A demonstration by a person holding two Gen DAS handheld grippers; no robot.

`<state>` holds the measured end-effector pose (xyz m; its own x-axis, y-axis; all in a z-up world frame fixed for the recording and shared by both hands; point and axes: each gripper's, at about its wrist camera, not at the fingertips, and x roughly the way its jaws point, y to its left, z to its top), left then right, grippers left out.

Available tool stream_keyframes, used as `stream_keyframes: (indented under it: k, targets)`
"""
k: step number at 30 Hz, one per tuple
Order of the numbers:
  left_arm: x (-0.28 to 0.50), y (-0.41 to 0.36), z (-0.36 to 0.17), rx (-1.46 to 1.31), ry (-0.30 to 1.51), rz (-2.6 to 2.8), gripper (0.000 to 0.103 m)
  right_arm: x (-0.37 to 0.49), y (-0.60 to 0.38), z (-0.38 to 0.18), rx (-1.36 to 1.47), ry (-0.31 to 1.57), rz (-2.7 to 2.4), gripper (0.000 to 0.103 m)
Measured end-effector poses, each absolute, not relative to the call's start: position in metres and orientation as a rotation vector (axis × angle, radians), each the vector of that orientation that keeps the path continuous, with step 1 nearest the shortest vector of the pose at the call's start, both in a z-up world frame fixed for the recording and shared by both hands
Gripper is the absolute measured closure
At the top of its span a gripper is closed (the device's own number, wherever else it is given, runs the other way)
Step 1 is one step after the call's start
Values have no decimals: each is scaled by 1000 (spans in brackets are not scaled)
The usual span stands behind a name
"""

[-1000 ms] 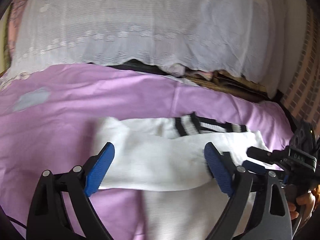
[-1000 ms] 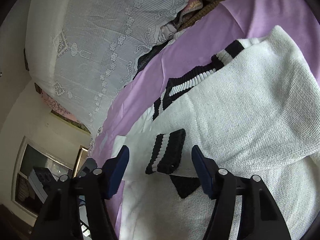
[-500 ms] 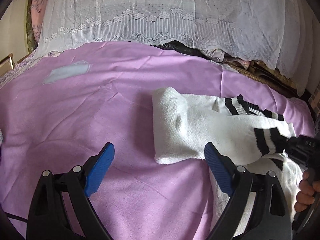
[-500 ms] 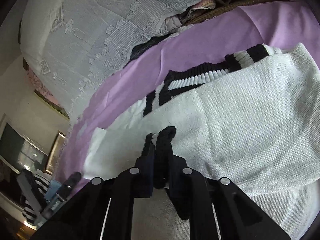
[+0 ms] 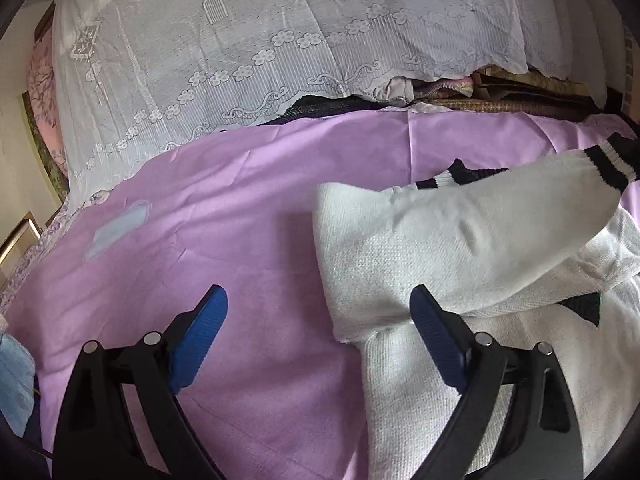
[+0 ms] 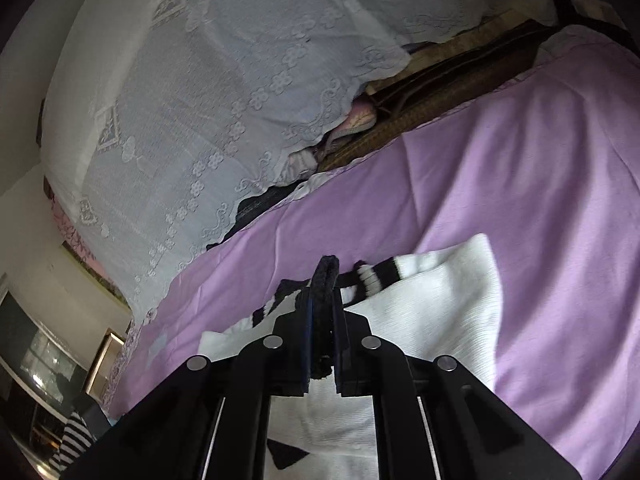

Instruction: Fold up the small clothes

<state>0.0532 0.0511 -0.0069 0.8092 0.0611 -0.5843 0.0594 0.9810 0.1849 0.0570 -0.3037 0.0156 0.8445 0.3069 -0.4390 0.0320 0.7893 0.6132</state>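
Knit cuff [image 6: 326, 276] pinched in the right tongs [image 6: 322, 320] may slip out; left tongs [image 5: 320, 332] gape wide at 6 o'clock, leaving the sweater [image 5: 440, 248] unpinned.

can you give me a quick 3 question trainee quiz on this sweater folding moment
1. True or false: the right tool is shut on the striped cuff.
2. What lies between the left tool's blue pads? A) purple sheet and an edge of the white sweater B) a towel C) nothing
3. Fill in: the lace cloth behind the bed is ____.

Key: 1 true; 2 A; 3 white
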Motion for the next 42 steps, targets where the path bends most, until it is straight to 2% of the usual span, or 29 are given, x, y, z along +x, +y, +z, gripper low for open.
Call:
stream_keyframes:
  k: [3,8,13,17,21,24,25,26,28,31,32,33,36,42]
  targets:
    - [59,45,-15,234,667,4,7,62,-316,-5,677,617,139,94]
    - [60,54,-12,183,694,1,7,75,-308,-43,612,752,72,93]
    - [59,61,18,79,650,-42,7,64,-314,-29,643,682,49,89]
    - [87,44,21,130,663,12,7,49,-304,-2,585,582,53,89]
    - [121,41,-5,99,771,48,7,63,-286,-1,533,636,127,89]
    - [134,55,-22,20,861,11,6,83,-282,-25,475,750,71,89]
    - [138,64,-24,-25,879,-6,4,89,-285,-36,473,776,59,99]
    - [141,71,-28,-69,900,-23,4,88,-290,-40,489,759,72,103]
    - [145,79,-34,-120,925,-61,4,86,-296,-41,542,760,90,103]
    - [136,77,-30,-104,885,-43,4,78,-289,-37,506,732,62,103]
    - [130,74,-25,-80,851,-29,4,74,-286,-32,496,718,46,102]
    - [123,72,-19,-59,814,-16,5,70,-283,-25,484,694,36,97]
    - [111,66,4,-45,698,-33,5,65,-277,-11,494,633,79,97]
    - [144,29,-4,28,729,-73,5,91,-265,-19,445,691,88,96]
